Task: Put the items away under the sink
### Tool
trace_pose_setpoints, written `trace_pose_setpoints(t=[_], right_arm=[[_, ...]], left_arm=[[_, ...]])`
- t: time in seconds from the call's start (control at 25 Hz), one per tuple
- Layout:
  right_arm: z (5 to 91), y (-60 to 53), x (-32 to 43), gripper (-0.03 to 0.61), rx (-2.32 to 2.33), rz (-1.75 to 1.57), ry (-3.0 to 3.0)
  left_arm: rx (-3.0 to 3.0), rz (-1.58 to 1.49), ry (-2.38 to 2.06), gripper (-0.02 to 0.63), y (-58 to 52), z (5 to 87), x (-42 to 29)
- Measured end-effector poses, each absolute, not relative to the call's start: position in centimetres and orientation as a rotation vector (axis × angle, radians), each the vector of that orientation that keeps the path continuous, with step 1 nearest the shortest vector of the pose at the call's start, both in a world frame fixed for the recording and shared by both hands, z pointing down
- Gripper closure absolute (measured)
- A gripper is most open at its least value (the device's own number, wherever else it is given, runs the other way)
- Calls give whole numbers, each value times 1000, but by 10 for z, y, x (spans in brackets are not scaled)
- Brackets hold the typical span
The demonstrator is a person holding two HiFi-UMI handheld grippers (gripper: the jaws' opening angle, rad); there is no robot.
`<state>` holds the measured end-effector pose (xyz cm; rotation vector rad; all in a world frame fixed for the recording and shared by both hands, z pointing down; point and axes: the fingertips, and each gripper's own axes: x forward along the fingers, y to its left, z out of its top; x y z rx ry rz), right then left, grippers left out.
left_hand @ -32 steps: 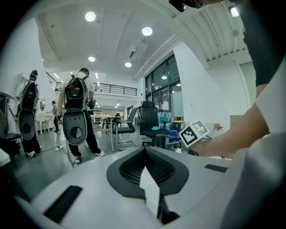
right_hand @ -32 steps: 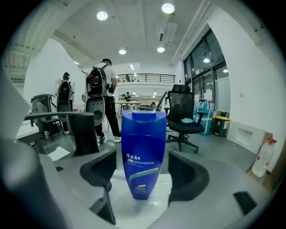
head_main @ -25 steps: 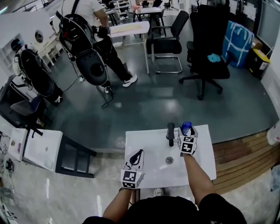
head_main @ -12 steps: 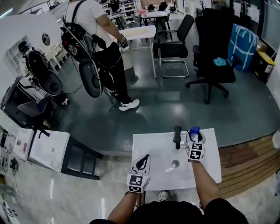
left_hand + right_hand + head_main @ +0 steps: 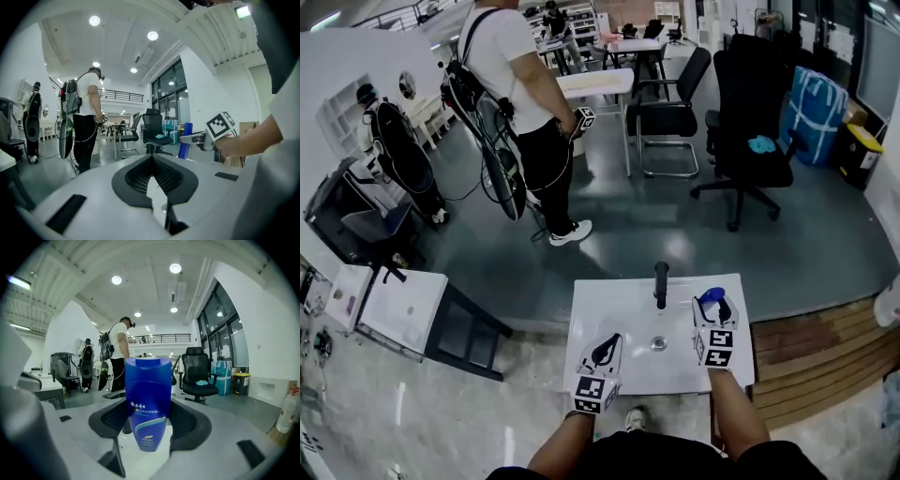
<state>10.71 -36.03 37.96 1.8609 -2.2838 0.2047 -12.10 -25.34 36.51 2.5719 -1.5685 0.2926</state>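
A blue bottle [image 5: 148,399] stands upright between the pads of my right gripper [image 5: 149,417], which is shut on it. Its jaws have just been closing with the bottle between them. In the head view the right gripper [image 5: 713,309] holds the bottle [image 5: 710,296] over the right side of the white sink top [image 5: 619,314], right of the black faucet [image 5: 661,281]. My left gripper [image 5: 602,352] hovers over the sink's near left part, its tips together and empty. In the left gripper view its pads [image 5: 136,180] meet at the tip, and the bottle [image 5: 186,140] shows far right.
A person in a white shirt wearing a backpack rig [image 5: 520,103] stands beyond the sink. Black office chairs [image 5: 750,122] and a blue bag [image 5: 814,94] lie farther back. A white cabinet [image 5: 394,314] is at the left, wooden flooring [image 5: 811,347] at the right.
My right gripper has drawn the blue bottle away from the faucet toward me and up. The left gripper shifted slightly. The person behind has walked to the right.
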Motion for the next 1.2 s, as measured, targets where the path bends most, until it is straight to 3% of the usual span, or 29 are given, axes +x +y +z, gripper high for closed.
trace_pose_setpoints(t=[0.28, 0.8, 1.2], right_arm=[[334, -273, 121, 298, 1756, 115, -2431], [339, -132, 172, 298, 1570, 104, -2495], [334, -70, 162, 298, 1501, 48, -2555]], left_arm=[[2558, 265, -1608, 594, -194, 356, -71], [2550, 146, -1738, 594, -61, 308, 0], [2520, 250, -1717, 594, 2, 333, 6]])
